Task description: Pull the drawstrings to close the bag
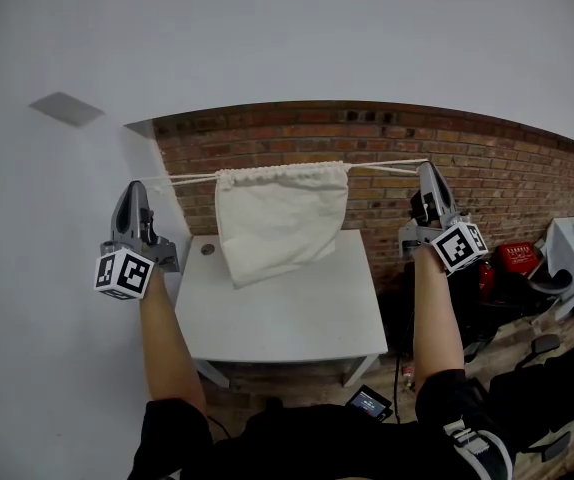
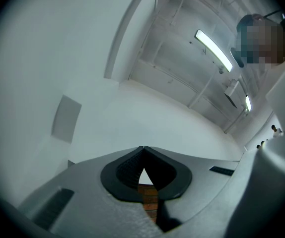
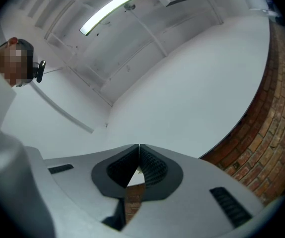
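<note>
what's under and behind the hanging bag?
The white table lies below the cream drawstring bag, brick wall behind. The bag covers part of the table's far edge; its gathered mouth hides any contents.

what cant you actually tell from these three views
- Bag contents: hidden by its cloth, head view.
- Cord in the jaws: both gripper views show shut jaws; the drawstrings are too thin to pick out there.
- Bag: outside both gripper views, which aim upward.
- Dark spot on the table: too small, head view.
</note>
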### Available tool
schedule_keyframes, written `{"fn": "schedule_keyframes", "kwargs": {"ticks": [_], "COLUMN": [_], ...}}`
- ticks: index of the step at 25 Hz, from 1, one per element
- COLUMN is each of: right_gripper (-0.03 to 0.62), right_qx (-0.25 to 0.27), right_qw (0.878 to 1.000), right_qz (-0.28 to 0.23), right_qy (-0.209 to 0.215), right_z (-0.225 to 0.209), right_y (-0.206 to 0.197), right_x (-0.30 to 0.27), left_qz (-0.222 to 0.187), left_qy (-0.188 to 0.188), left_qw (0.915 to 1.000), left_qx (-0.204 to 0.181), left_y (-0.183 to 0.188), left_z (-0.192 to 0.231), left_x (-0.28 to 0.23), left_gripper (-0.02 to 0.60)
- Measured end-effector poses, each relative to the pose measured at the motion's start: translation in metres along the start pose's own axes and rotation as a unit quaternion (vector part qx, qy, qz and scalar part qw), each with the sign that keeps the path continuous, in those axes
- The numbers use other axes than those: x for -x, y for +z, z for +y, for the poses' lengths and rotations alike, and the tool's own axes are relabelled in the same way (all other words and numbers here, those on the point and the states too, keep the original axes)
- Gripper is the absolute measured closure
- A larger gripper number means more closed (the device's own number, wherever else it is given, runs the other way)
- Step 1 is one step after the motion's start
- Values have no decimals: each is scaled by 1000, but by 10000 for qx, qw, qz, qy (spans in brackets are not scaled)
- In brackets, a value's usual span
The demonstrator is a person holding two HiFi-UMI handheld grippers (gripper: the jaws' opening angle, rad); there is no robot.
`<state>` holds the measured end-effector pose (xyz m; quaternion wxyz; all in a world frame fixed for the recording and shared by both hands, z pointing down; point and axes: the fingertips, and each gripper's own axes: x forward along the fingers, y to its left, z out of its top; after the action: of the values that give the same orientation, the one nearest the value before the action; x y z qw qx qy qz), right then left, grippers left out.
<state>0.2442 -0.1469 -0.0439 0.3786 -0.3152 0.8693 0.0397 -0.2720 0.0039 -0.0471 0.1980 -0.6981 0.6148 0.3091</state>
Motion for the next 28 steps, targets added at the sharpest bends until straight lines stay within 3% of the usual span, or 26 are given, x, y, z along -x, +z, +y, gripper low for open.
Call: {"fn": "schedule_keyframes", "kwargs": {"ticks": [15,28], "right_gripper": [584,585], "right_qx": [-634,-768], "right_qw": [9970,9952], "right_qz": [-422,-599], "right_qy": [122,-2], "right_z": [-6,-19], "right_y": [19,23], "right_x": [7,17], "left_qz": [-237,-235], "left_qy": [106,359], "left_qw": [9988,9985], "left_qx": [423,340], "left_y": [6,1], "left_z": [8,20], "left_x": [4,7], "left_gripper": [563,563]}}
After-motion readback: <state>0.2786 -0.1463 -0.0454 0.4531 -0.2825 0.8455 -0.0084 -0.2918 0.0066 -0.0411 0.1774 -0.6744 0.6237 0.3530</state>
